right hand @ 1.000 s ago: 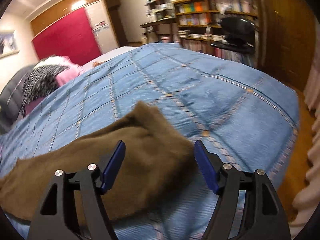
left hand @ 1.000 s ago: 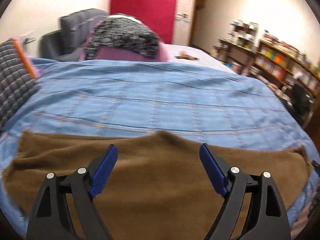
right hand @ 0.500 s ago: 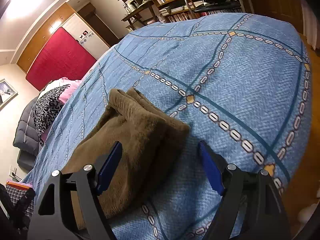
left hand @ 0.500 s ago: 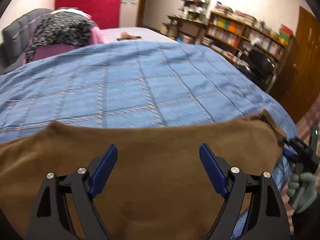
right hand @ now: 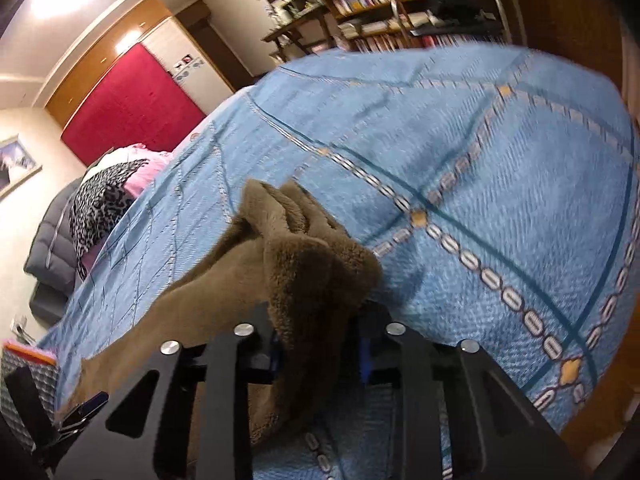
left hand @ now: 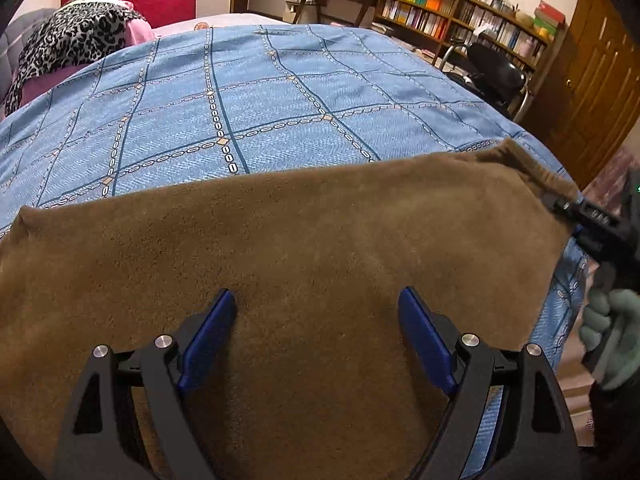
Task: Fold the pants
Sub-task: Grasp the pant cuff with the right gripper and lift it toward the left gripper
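Note:
Brown fleece pants (left hand: 304,256) lie spread across the near edge of a blue patterned bedspread (left hand: 248,96). My left gripper (left hand: 316,328) is open, its blue pads low over the middle of the pants, holding nothing. My right gripper (right hand: 320,344) is shut on the bunched right end of the pants (right hand: 312,264), which folds up over its jaws. In the left wrist view the right gripper (left hand: 580,220) shows at the pants' right end, held by a gloved hand (left hand: 612,332).
A leopard-print and pink pile (left hand: 76,40) lies at the far left of the bed. Bookshelves (left hand: 460,24), an office chair (left hand: 496,72) and a wooden door (left hand: 592,76) stand to the right. The bed's right edge (right hand: 600,360) drops to the floor.
My right gripper closed on the pants' right end, which now bunches up over the jaws. My left gripper moved forward and lower over the pants, staying open.

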`<state>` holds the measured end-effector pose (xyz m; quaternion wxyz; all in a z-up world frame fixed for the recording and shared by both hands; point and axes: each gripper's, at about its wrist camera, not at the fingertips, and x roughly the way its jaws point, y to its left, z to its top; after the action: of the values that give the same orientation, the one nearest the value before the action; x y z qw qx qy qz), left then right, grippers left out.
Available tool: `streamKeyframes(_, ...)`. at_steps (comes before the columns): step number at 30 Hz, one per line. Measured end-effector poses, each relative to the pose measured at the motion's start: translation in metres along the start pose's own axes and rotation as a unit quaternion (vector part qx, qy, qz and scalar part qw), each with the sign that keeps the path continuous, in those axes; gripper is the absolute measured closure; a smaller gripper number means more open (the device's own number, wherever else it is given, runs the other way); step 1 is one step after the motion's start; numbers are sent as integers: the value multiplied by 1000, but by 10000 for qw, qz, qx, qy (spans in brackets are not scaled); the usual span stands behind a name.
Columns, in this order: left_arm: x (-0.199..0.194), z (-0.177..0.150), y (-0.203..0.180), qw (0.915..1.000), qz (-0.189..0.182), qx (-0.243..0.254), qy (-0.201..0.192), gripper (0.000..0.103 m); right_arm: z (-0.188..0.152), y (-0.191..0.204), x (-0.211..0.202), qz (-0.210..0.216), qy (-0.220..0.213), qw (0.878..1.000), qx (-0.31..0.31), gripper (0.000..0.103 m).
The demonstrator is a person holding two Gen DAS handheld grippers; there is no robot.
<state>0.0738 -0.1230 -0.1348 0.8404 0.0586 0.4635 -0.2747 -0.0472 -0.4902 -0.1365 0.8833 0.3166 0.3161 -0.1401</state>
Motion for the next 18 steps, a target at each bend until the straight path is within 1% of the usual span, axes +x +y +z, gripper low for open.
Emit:
streamKeyframes(5, -11, 5, 10, 9997, -68, -207, -109, 20, 7, 39, -21, 292, -263, 9982, -446, 78)
streamKeyframes(11, -35, 13, 28, 9980, -134, -514, -349, 20, 6, 102, -42, 714, -471, 9894, -1172, 79)
streamKeyframes(13, -43, 14, 34, 9970, -129, -618, -437, 20, 8, 120, -46, 870, -487, 9863, -1313, 79)
streamKeyframes(18, -59, 16, 51, 9945, -88, -837, -622, 20, 1, 176, -47, 1315, -424, 9765, -1656, 79)
